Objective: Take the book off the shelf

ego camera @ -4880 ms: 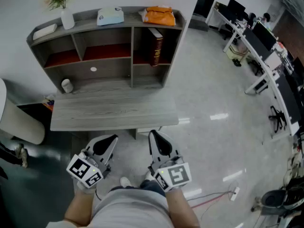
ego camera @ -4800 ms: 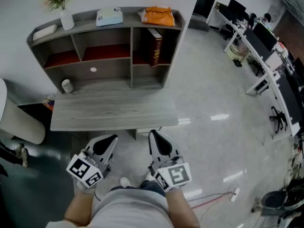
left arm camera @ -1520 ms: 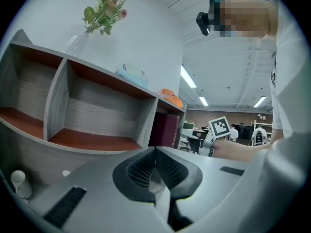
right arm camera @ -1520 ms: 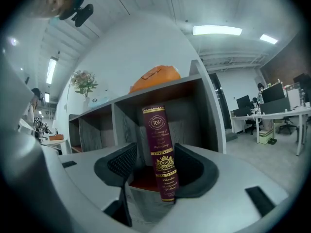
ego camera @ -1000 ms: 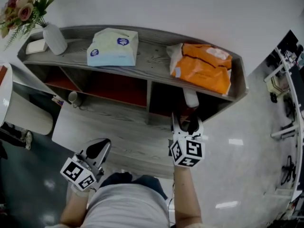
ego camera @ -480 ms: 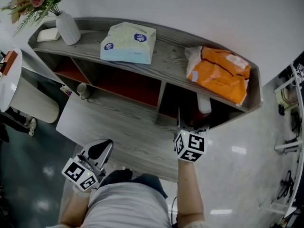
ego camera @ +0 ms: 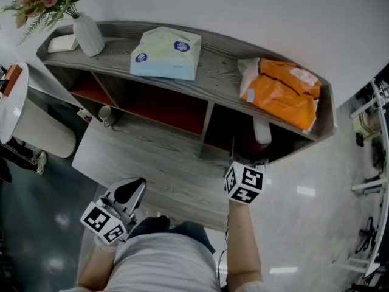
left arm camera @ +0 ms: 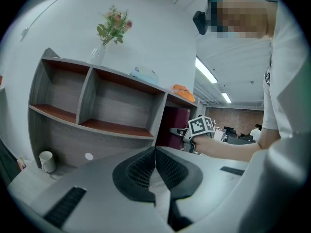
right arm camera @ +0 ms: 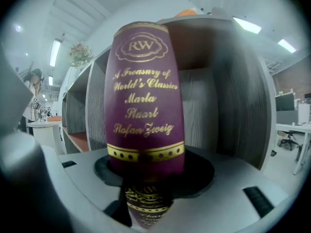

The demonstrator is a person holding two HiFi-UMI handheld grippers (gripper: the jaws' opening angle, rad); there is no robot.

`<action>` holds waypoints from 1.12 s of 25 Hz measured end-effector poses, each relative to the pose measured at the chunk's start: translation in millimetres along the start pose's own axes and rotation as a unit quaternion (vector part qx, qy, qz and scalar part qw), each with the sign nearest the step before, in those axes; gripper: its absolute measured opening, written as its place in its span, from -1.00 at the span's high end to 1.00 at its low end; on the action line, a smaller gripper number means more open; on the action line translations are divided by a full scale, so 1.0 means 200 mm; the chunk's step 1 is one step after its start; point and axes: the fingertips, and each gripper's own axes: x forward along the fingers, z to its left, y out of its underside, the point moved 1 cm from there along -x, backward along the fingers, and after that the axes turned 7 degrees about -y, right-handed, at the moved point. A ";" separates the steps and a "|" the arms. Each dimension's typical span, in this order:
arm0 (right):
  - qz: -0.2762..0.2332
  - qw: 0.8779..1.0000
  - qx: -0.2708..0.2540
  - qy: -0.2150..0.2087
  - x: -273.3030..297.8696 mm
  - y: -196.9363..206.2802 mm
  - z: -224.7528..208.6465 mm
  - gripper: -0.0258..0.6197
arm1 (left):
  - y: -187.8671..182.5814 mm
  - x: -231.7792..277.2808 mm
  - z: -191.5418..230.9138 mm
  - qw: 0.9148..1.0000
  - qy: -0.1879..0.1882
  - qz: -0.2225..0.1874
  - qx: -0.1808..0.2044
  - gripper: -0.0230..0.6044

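Observation:
A thick maroon book [right arm camera: 145,91] with gold lettering stands upright in the right-hand compartment of the grey shelf [ego camera: 206,111]. From the head view only its pale top edge [ego camera: 261,132] shows. My right gripper [right arm camera: 148,178] reaches into that compartment; its jaws are closing on the spine and the pads sit against both sides of it. The left gripper view catches that gripper [left arm camera: 179,130] against the book [left arm camera: 170,127]. My left gripper [left arm camera: 155,152] is shut and empty, held low by the person's body [ego camera: 126,192], away from the shelf.
On top of the shelf lie a tissue pack [ego camera: 165,53], an orange bag [ego camera: 282,93] and a white vase with flowers [ego camera: 88,34]. A small white cup [ego camera: 107,113] stands at the back of the grey desk [ego camera: 140,163]. A white chair is at the far left.
Over the last second the right gripper has stayed inside the right compartment around the book, and the head view has shifted slightly. The left gripper has kept its place.

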 end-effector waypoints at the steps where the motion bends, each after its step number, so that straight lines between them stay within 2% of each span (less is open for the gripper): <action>1: -0.001 1.000 0.000 0.001 -0.01 0.00 0.00 0.19 | 0.00 0.00 0.00 1.000 0.003 0.000 0.001 0.88; 13: 0.003 1.000 0.005 -0.005 -0.19 0.03 0.10 0.20 | -0.02 0.01 -0.06 0.999 0.043 0.001 0.011 0.88; 28: 0.002 0.999 0.028 -0.018 -0.55 0.06 0.22 0.20 | -0.06 0.09 -0.25 0.991 0.129 -0.001 0.024 0.88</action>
